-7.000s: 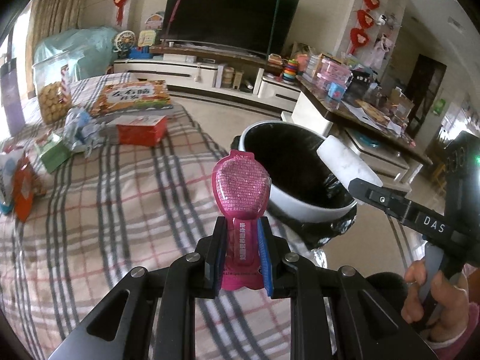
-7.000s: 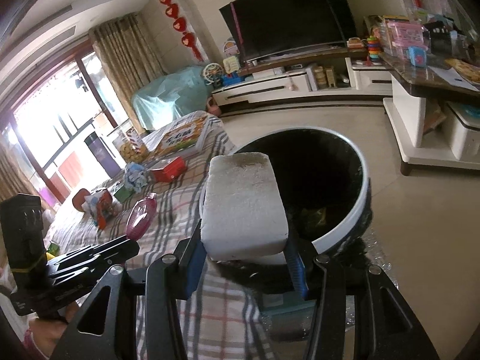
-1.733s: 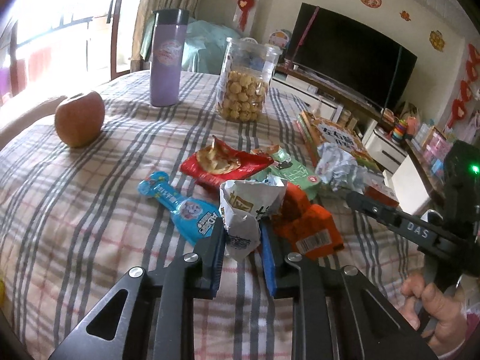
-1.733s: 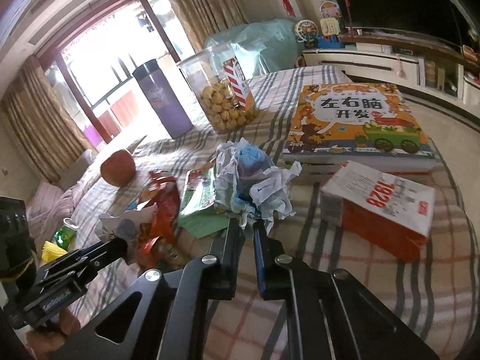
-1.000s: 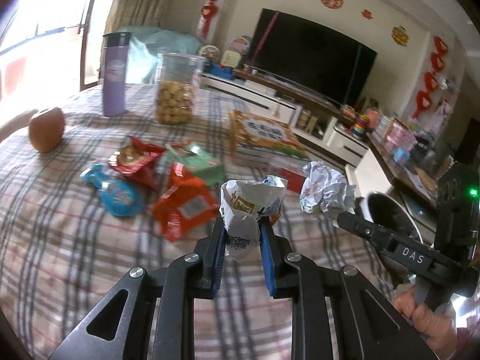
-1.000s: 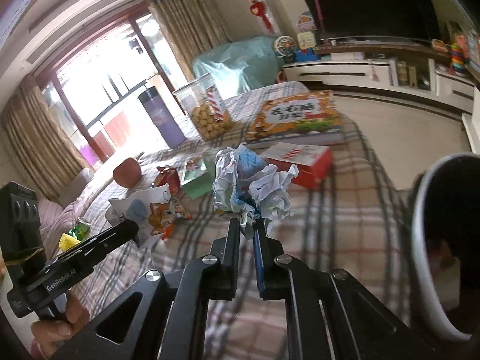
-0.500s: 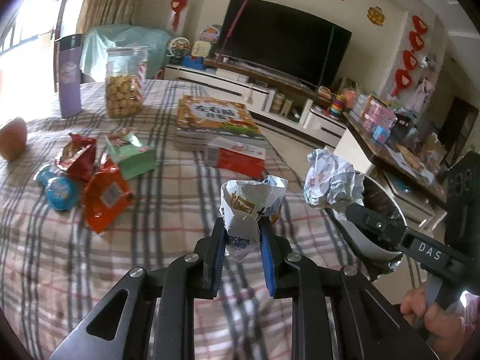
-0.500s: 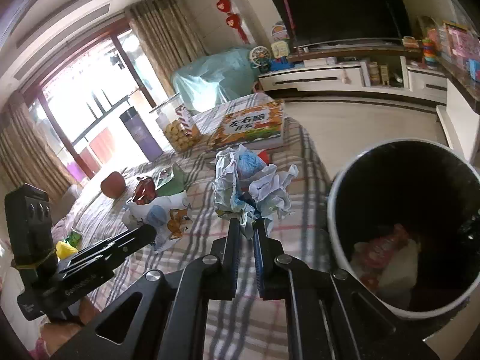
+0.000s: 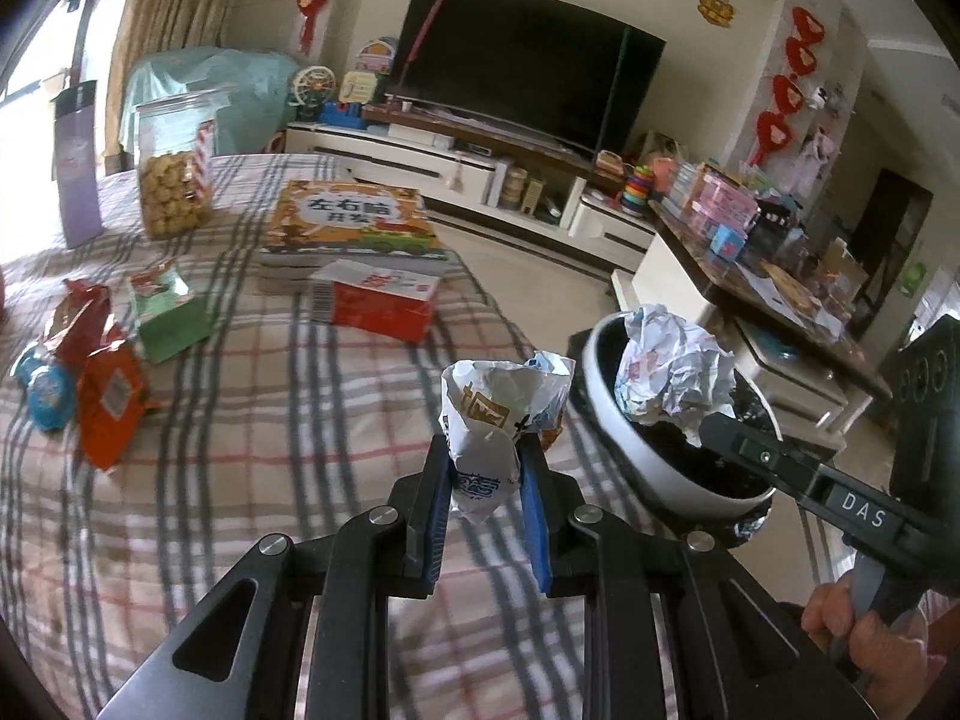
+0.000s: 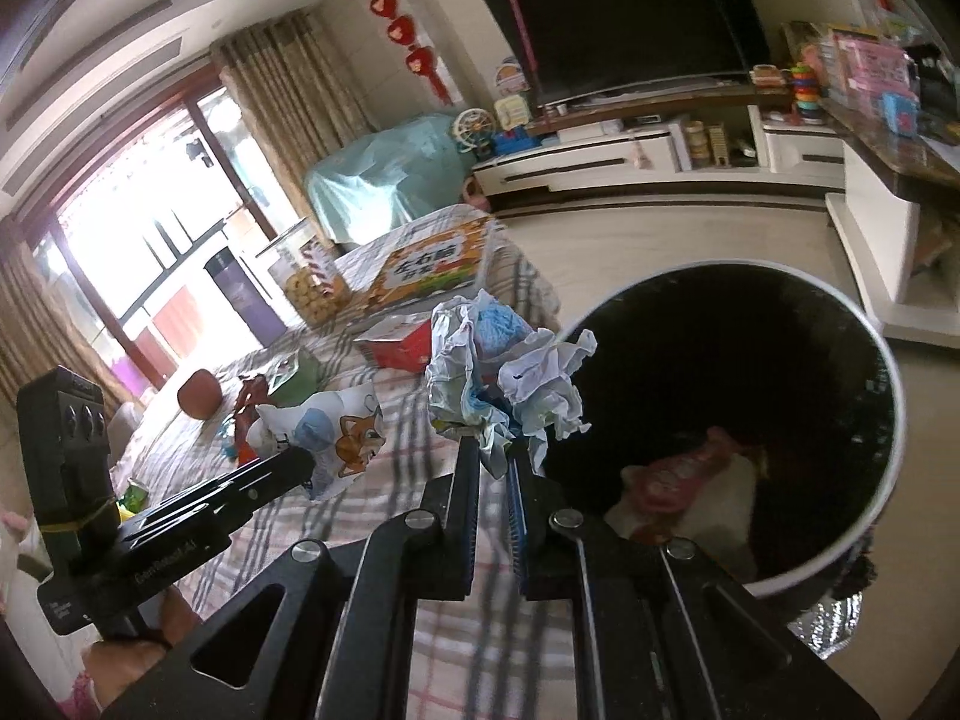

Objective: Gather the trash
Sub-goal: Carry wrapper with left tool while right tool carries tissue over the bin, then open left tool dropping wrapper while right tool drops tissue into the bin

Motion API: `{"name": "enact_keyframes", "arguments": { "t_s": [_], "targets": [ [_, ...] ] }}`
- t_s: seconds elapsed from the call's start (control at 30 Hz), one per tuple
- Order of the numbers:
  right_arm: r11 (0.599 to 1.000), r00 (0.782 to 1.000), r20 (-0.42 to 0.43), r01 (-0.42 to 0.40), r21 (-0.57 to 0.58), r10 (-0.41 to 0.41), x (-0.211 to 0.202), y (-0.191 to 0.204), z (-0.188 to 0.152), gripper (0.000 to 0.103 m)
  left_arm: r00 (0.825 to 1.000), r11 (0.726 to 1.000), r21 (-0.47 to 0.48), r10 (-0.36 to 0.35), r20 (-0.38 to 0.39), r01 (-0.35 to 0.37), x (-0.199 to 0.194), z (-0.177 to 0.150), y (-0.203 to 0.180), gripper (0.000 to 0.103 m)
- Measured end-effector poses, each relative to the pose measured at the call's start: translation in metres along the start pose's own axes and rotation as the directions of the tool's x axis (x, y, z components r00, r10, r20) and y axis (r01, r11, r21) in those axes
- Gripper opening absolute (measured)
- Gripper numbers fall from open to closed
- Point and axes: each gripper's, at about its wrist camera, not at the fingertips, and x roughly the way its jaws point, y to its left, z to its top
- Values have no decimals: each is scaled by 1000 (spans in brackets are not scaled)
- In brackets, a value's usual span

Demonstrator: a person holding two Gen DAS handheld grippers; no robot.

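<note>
My left gripper (image 9: 485,461) is shut on a white snack wrapper (image 9: 501,405) and holds it above the plaid bed, just left of the white trash bin (image 9: 618,438). The wrapper also shows in the right wrist view (image 10: 336,432). My right gripper (image 10: 493,456) is shut on a crumpled paper ball (image 10: 498,378), held at the left rim of the bin (image 10: 882,504). From the left wrist view the ball (image 9: 672,375) hangs over the bin's opening. A pink wrapper (image 10: 684,468) lies inside the bin.
On the plaid bed lie an orange packet (image 9: 111,399), a red packet (image 9: 75,321), a green packet (image 9: 168,309), a blue wrapper (image 9: 48,390), a red box (image 9: 378,297), a picture book (image 9: 351,228), a cookie jar (image 9: 171,180) and a purple flask (image 9: 75,165).
Both grippers have carried their trash away from the pile toward the bin. The paper ball now sits over the bin's rim; the bin looks closer and larger.
</note>
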Motion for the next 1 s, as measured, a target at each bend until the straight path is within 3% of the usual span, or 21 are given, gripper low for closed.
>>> {"name": "enact_keyframes", "arguments": {
  "t_s": [1.0],
  "targets": [
    [987,991,41,126,101,-131,-38,-79,6,9,993,988,111,-97,-63,104,63,25,-88,21]
  ]
}}
